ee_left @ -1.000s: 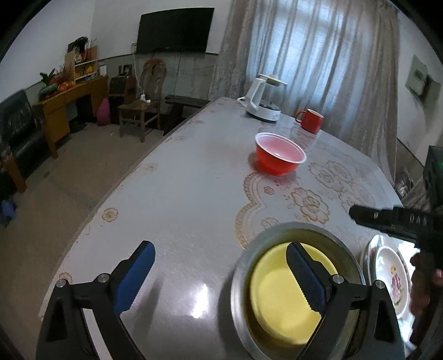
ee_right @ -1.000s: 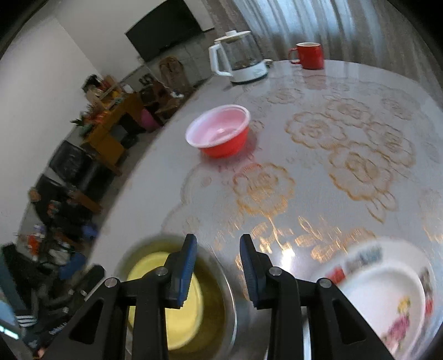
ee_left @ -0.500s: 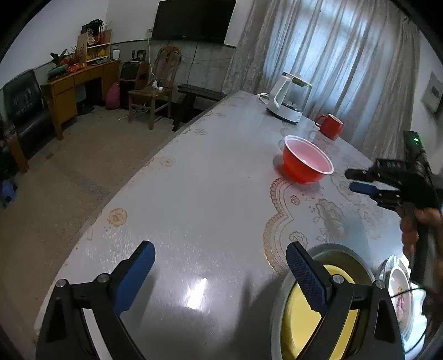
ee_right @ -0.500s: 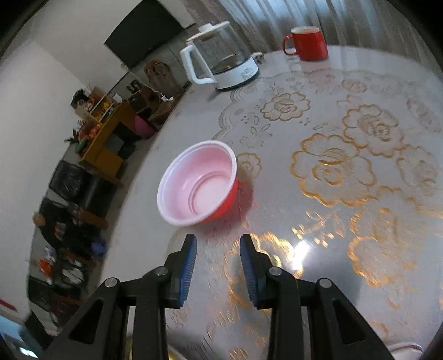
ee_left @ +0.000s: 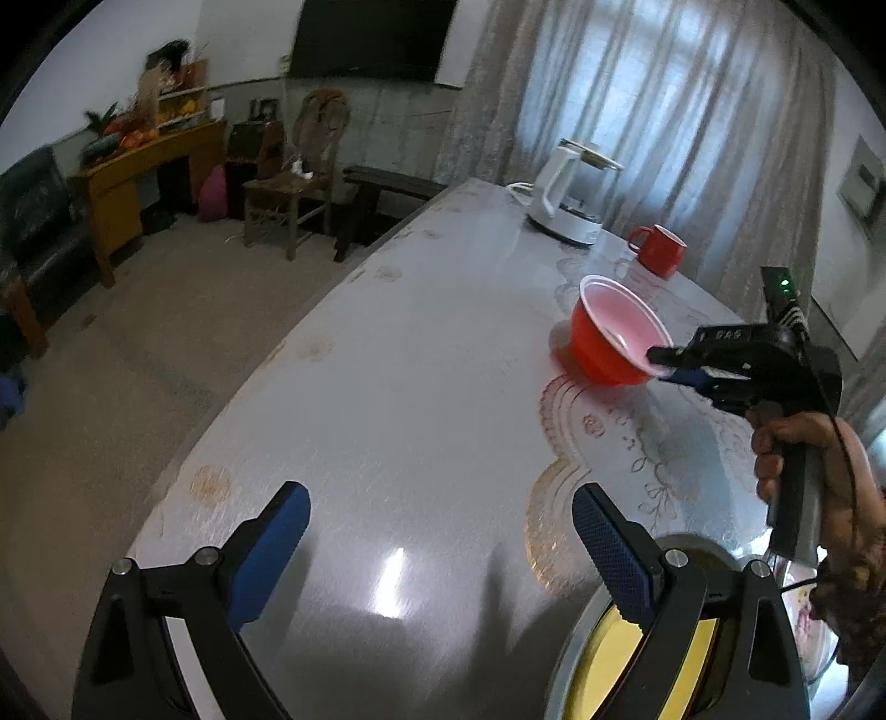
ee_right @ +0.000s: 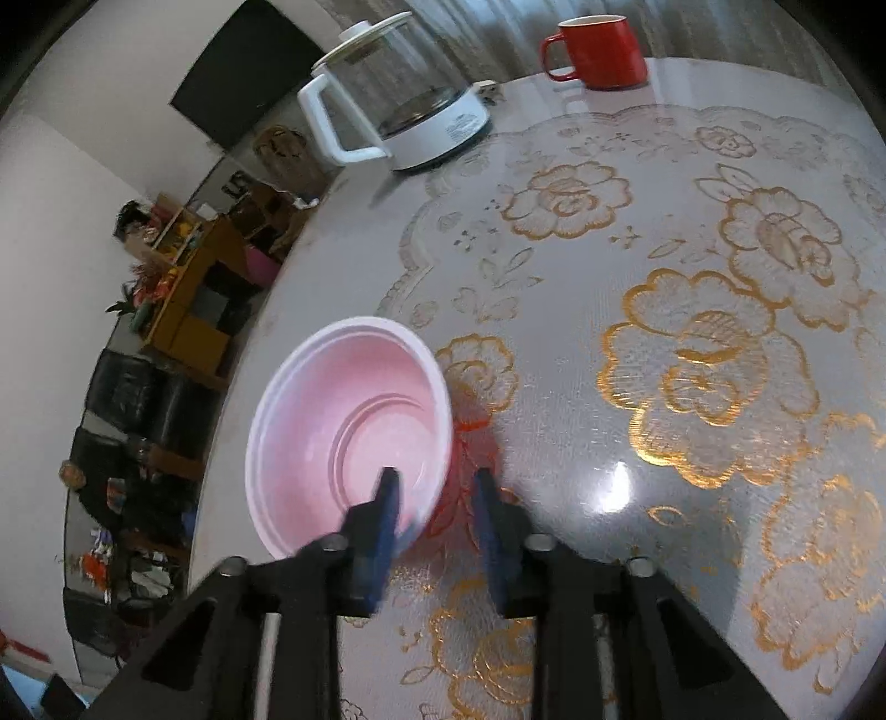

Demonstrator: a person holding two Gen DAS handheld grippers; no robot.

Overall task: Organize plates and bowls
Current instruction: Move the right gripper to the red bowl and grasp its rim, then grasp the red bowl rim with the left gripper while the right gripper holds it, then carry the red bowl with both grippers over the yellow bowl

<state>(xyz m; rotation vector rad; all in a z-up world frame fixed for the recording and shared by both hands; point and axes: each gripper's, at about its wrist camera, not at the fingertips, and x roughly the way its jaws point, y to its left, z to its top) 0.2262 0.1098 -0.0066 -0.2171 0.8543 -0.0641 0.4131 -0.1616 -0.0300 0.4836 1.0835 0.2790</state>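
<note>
We see the red bowl on the table, its near rim between the right gripper jaws, which have just been closing, while the left gripper hangs wide open

We see a glossy table with gold flower patterns; on it, taking the red bowl as landmark: kettle and red mug beyond, metal dish nearer us
</note>
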